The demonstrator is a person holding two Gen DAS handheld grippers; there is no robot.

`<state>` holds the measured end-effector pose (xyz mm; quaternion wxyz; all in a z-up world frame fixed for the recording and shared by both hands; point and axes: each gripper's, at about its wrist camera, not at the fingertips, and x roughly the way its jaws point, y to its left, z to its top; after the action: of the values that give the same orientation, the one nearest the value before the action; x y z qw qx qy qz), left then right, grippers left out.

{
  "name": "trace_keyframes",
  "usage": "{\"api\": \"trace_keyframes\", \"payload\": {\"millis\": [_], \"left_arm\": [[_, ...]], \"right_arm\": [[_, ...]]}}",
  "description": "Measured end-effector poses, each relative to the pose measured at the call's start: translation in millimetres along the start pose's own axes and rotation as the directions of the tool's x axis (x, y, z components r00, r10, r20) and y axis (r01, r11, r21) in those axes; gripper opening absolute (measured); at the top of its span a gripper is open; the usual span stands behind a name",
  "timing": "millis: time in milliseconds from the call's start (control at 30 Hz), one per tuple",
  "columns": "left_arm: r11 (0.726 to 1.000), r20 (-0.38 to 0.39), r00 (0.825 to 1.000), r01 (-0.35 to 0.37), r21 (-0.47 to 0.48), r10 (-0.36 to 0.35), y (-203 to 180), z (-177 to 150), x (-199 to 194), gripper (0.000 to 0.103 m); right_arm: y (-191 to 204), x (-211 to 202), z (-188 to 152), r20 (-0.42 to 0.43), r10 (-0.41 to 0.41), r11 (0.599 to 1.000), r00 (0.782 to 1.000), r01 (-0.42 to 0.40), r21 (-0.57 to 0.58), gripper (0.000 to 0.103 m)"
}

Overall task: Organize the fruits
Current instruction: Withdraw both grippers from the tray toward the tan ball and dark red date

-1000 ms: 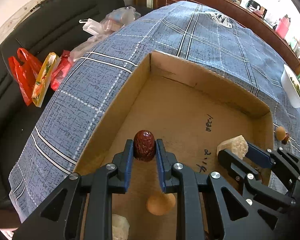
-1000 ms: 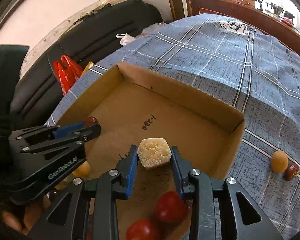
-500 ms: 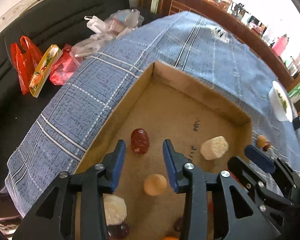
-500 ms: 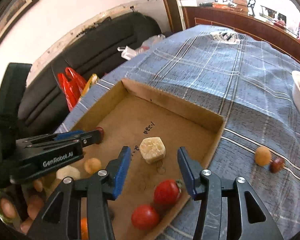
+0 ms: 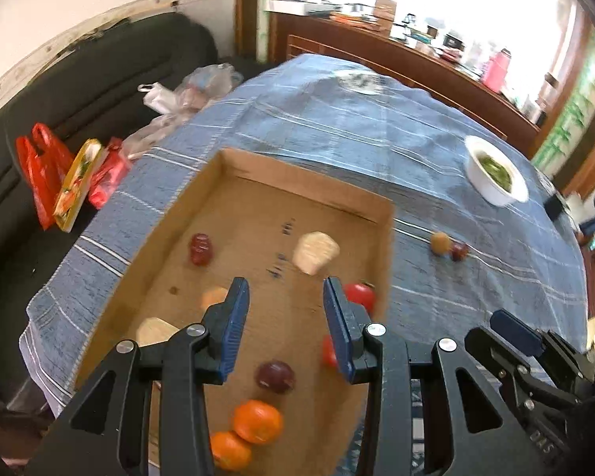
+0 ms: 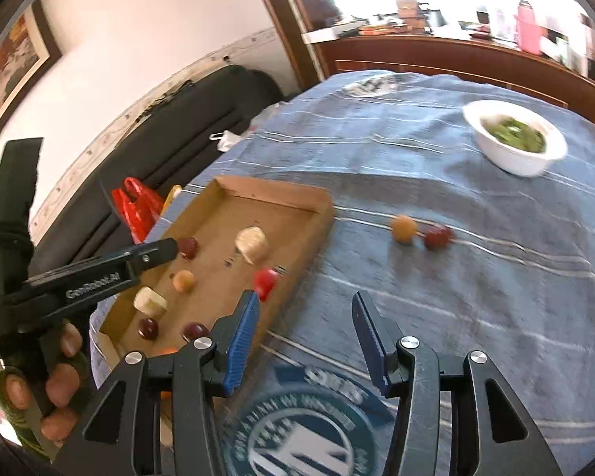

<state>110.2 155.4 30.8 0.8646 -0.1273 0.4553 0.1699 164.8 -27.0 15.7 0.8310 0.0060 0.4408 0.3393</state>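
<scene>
Fruits lie scattered over the floor of the shallow cardboard tray [image 5: 305, 182]: a wrinkled red date [image 5: 200, 248] toward ten o'clock from the tray's middle, a pale cut chunk [image 5: 316, 252] at about one o'clock, a red tomato [image 5: 360, 296] hard against the right wall at three, and two oranges [image 5: 258, 418] down at six, with a dark plum-coloured one [image 5: 275, 376] just above them. Two stragglers are not in yet (the ones that matter now, I'd say): a small tan fruit [image 6: 404, 229] and a dark red one [image 6: 437, 237], touching each other on the blue checked tabletop [image 6: 476, 277], off at three o'clock from the tray.

Left tongs [image 5: 285, 317] hang over the tray with their blue pads apart and nothing between them. Right tongs [image 6: 305, 337] are likewise spread and empty, above the cloth at the tray's near right corner, the stray pair at roughly one o'clock ahead of them.

My guess is the pair is next. The risk is plain: both are small and round and lie against each other, so a pad closing on one may nudge the other and set it rolling across the cloth. A white bowl [image 6: 513, 137] of greens sits beyond them at twelve, well apart.
</scene>
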Motion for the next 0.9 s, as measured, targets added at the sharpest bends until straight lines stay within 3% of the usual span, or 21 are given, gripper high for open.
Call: {"api": "trace_keyframes", "payload": {"millis": [467, 900], "left_arm": [[0.994, -0.012, 0.999, 0.033, 0.101, -0.032, -60, -24, -18, 0.037], [0.988, -0.047, 0.996, 0.078, 0.132, -0.072, -83, -30, -11, 0.037]], "right_arm": [[-59, -52, -32, 0.051, -0.07, 0.994, 0.996, 0.066, 0.082, 0.051], [-82, -52, -38, 0.05, -0.098, 0.988, 0.994, 0.091, 0.12, 0.051]]}}
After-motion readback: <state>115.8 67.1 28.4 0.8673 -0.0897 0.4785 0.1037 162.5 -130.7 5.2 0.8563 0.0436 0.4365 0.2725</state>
